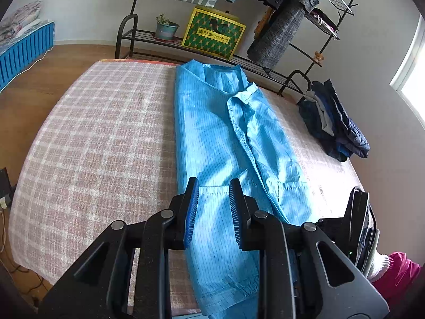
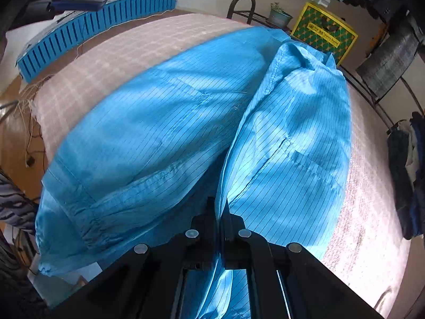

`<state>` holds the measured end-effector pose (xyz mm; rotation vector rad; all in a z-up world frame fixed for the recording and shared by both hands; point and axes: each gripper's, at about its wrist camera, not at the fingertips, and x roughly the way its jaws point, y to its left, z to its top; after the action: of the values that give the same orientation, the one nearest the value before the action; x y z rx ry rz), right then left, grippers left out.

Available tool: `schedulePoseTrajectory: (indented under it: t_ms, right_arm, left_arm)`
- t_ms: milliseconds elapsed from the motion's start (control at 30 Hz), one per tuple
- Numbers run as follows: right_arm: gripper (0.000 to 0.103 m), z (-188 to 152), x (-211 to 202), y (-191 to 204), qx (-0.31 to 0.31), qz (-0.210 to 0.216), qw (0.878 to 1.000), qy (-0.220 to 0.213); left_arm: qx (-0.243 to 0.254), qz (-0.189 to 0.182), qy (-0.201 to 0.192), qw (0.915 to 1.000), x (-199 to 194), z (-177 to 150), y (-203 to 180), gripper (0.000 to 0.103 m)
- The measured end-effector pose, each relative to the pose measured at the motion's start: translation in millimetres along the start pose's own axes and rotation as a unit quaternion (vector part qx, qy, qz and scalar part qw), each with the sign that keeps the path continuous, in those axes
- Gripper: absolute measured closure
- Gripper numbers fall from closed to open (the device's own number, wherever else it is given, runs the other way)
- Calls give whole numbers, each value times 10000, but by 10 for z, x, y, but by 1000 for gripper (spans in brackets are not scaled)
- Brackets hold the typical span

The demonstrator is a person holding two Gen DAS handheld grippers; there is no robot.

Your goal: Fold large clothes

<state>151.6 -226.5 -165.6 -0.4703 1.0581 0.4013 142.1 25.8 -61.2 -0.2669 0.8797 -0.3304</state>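
A long blue pinstriped garment (image 1: 225, 138) lies lengthwise on the pink checked bed cover (image 1: 101, 133), its sides folded inward and its collar at the far end. My left gripper (image 1: 213, 186) hovers over the near part of the garment, the blue pads (image 1: 192, 212) apart and nothing pinched between them. In the right wrist view the same garment (image 2: 164, 122) fills the frame. My right gripper (image 2: 221, 210) is shut on a fold of the fabric's near edge, which rises into the jaws and hangs down behind them.
A pile of dark clothes (image 1: 334, 122) sits on the bed's far right corner. Behind the bed stands a black metal rack (image 1: 127, 34) with a potted plant (image 1: 166, 28), a green-yellow box (image 1: 212, 36) and hanging coats (image 1: 287, 24). A blue crate (image 1: 24, 50) stands left, on the wooden floor.
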Motion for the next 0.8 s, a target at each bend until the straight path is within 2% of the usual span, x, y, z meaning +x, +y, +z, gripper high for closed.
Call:
schedulePoseTrajectory:
  t_ms: [133, 167, 200, 233, 300, 367, 500, 633, 800]
  right_arm:
    - [101, -21, 26, -55, 328, 426, 9984, -157]
    - [97, -27, 21, -70, 388, 617, 9971, -204]
    - [87, -30, 18, -110, 478, 856, 9950, -196]
    - [74, -45, -12, -160, 621, 1166, 9910, -209]
    - [72, -145, -147, -294, 988, 1715, 9794, -410]
    - [72, -307, -306, -470, 1331, 2007, 9685, -627]
    - [77, -739, -514, -771, 1767, 1919, 9616, -850]
    - [83, -1010, -443, -831, 1881, 1776, 9640, -619]
    - [84, -970, -367, -660, 1596, 1919, 9669, -531]
  left_arm:
    - [-4, -24, 159, 9999, 90, -59, -18, 80]
    - [1, -37, 205, 9998, 113, -76, -19, 80]
    - [9, -47, 253, 9997, 139, -97, -23, 80]
    - [13, -62, 296, 9995, 162, -122, -22, 80]
    - [19, -90, 376, 9993, 195, -180, -17, 77]
    - [6, -124, 452, 9989, 224, -258, 5, 71]
    - [-45, -232, 743, 9970, 322, -476, 41, 71]
    - [42, -512, 1182, 9917, 481, -763, -109, 71]
    - [478, -775, 1626, 9825, 657, -1137, -506, 71]
